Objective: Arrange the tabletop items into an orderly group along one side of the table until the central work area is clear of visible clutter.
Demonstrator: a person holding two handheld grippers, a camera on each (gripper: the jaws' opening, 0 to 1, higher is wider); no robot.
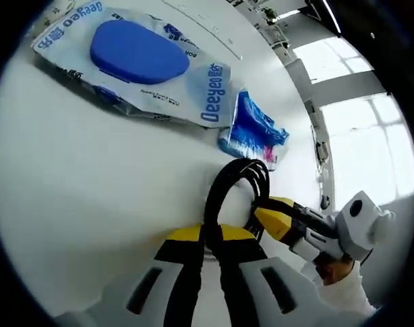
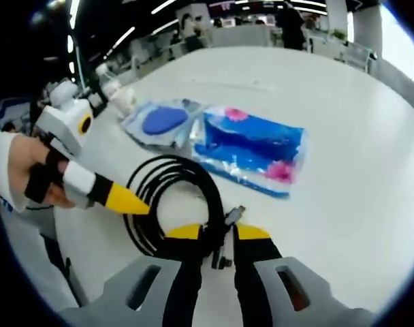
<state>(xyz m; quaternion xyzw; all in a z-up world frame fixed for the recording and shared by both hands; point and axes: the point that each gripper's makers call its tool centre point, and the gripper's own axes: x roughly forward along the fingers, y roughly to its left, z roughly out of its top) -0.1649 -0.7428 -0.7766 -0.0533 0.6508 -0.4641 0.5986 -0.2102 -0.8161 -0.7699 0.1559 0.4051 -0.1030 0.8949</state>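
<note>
Both my grippers pinch the coiled black cable (image 2: 169, 204): right gripper (image 2: 210, 235) at its lower centre, left gripper (image 2: 129, 201) from frame left; wipes pack (image 2: 163, 122) and blue packet (image 2: 251, 150) lie beyond, upper centre

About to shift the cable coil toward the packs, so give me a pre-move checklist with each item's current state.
1. Left gripper shut on black cable coil: ok.
2. Right gripper shut on the coil: ok.
3. Cable plug free of the jaws: cannot tell.
4. Wet wipes pack and blue tissue pack grouped side by side: ok.
5. Bare table between coil and packs: ok.
</note>
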